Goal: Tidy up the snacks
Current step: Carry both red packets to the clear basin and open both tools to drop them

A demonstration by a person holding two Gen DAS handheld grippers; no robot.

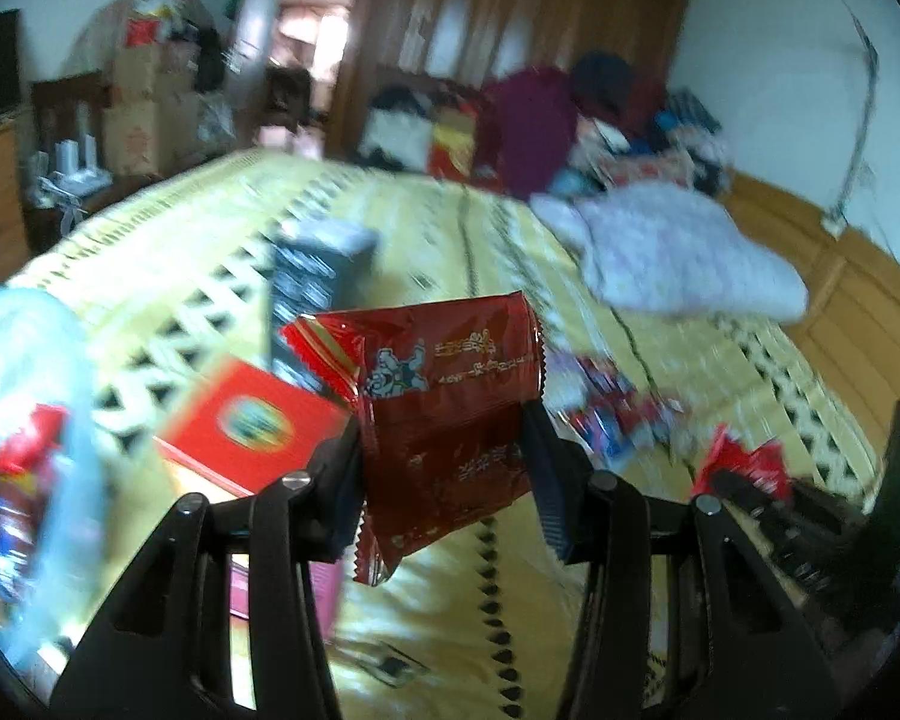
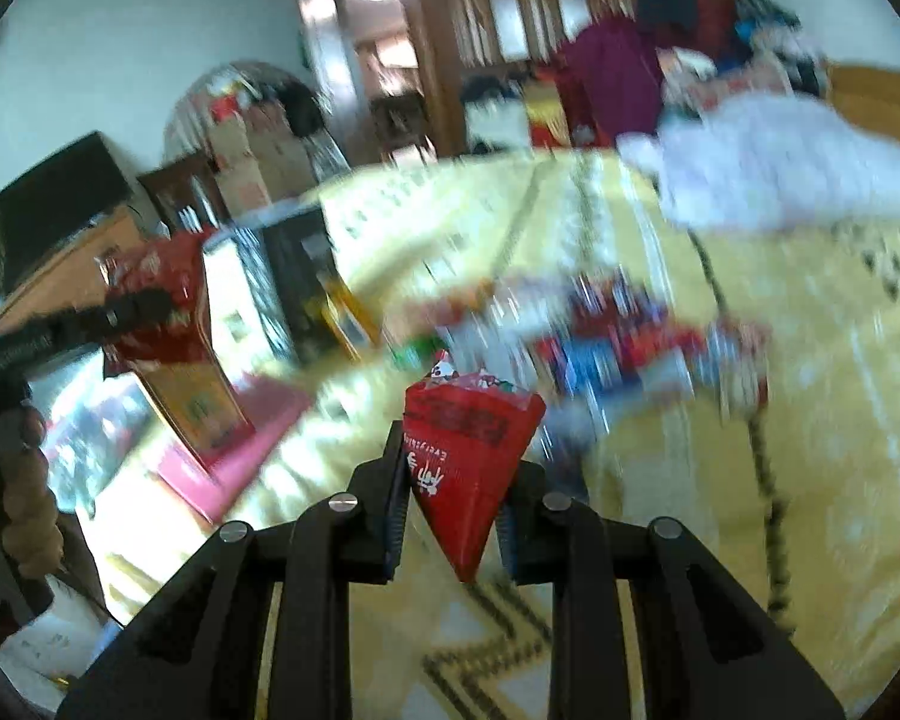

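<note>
Yellow bedspread point(image 1: 450, 222) below: left fingers point(image 1: 354, 468) clamp a dark-red packet point(image 1: 450, 396), right fingers point(image 2: 397, 480) a red packet point(image 2: 468, 468).

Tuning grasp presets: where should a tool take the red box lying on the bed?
Grip the red box across its thin edges, from above and the near side. It lies flat, face up, so the broad face offers no purchase; the near edge shows clear of the dark box.

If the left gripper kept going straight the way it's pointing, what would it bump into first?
Probably the dark box standing on the yellow bed cover, just beyond the dark red snack packet the left gripper holds. Blur makes depth uncertain.
</note>
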